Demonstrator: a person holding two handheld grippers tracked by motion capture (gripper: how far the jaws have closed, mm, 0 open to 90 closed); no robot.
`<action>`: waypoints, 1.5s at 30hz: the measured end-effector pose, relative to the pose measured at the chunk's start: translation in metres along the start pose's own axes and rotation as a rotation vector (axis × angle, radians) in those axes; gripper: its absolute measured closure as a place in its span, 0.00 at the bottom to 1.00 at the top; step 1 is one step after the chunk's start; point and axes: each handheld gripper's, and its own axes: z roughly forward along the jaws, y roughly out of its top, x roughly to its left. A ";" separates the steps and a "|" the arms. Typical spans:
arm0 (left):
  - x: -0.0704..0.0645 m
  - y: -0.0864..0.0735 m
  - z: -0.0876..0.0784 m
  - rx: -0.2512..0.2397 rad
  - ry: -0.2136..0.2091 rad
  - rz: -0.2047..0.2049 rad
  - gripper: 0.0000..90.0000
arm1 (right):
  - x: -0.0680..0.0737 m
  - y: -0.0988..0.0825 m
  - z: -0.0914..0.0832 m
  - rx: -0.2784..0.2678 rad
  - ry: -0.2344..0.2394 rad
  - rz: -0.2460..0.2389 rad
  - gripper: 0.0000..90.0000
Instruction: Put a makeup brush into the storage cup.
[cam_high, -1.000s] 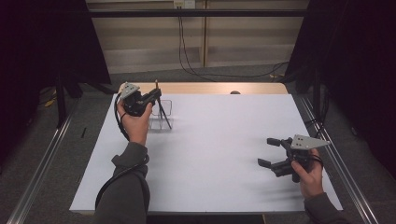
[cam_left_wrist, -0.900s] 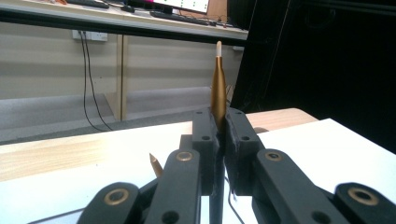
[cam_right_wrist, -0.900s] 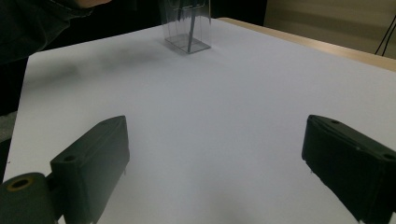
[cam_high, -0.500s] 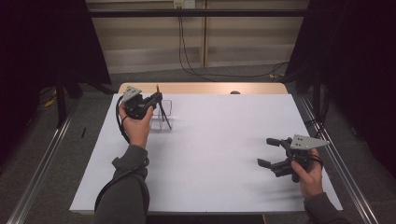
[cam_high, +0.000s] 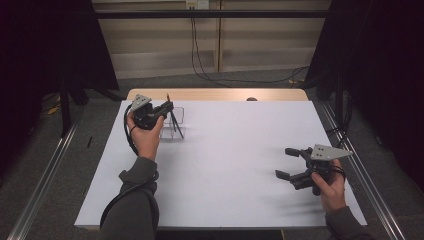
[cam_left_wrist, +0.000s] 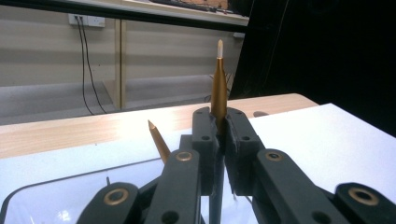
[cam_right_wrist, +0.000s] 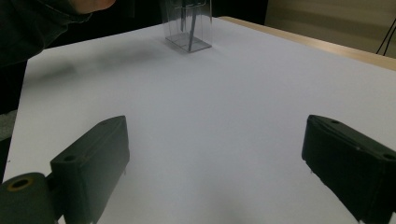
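While the left gripper (cam_high: 167, 107) squeezes a thin gold pen with a white tip (cam_left_wrist: 218, 86), the right gripper (cam_high: 289, 163) rests wide open, holding nothing.
Right over the clear plastic box (cam_high: 179, 120), the pen stands upright; a second gold pen (cam_left_wrist: 158, 140) leans inside the box, well apart from the right gripper.

Gold pen (cam_left_wrist: 219, 88), black tool (cam_left_wrist: 218, 140), white table (cam_high: 240, 165).

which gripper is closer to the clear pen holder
Left. The left gripper is right at the clear pen holder, its fingers shut on a gold pen over it. The right gripper rests far across the white table, open.
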 end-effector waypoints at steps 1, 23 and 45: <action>0.000 0.000 0.000 0.000 0.000 -0.001 0.93 | 0.000 0.000 0.000 -0.001 0.000 0.000 0.08; 0.003 -0.002 -0.010 0.001 -0.073 0.021 0.51 | 0.001 0.001 0.001 0.004 0.003 -0.002 0.08; -0.001 -0.006 -0.025 -0.002 -0.113 0.039 0.24 | 0.002 0.001 0.001 0.004 0.003 -0.003 0.08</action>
